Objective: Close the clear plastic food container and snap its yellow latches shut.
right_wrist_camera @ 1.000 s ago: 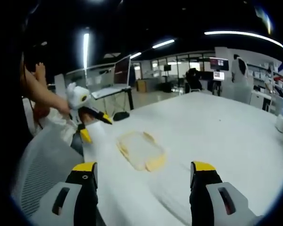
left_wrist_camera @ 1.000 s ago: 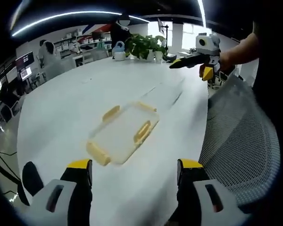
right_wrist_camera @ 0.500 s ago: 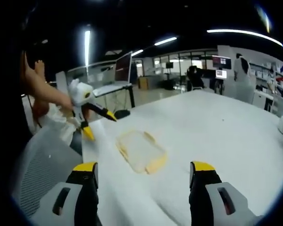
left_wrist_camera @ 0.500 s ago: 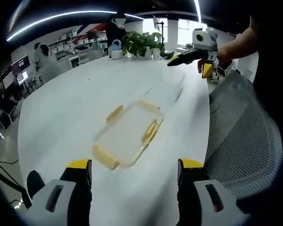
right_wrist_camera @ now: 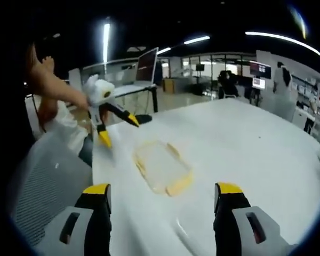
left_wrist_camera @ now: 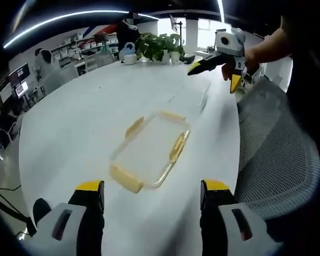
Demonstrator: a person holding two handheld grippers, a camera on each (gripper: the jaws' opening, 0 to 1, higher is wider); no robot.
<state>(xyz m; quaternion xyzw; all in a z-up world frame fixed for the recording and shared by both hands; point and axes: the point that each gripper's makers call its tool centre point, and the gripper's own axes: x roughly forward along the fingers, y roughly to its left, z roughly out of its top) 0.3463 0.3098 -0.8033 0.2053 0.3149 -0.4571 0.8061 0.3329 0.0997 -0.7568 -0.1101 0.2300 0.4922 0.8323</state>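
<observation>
A flat clear plastic container [left_wrist_camera: 152,152] with yellow latches [left_wrist_camera: 125,178] splayed out on its sides lies on the white round table [left_wrist_camera: 80,122]. It sits just ahead of my left gripper [left_wrist_camera: 152,213], which is open and holds nothing. In the right gripper view the container [right_wrist_camera: 161,168] lies beyond my open, unloaded right gripper [right_wrist_camera: 162,213]. The right gripper [left_wrist_camera: 216,74] hangs above the table's far right edge, jaws spread. The left gripper [right_wrist_camera: 119,132] hovers left of the container, jaws apart. A faint clear rectangle [left_wrist_camera: 191,98] lies farther along the table; I cannot tell what it is.
A grey mesh chair [left_wrist_camera: 272,154] stands against the table's right edge, also as the chair [right_wrist_camera: 42,181]. Potted plants [left_wrist_camera: 160,48] and a watering can [left_wrist_camera: 127,53] stand at the far end. A desk with a monitor [right_wrist_camera: 149,66] is behind; a person's arm [left_wrist_camera: 266,48] reaches in.
Both cameras have shifted, so the container sits a little nearer and more central in the left gripper view. In the right gripper view the left gripper looks closer. Nothing was gripped or released.
</observation>
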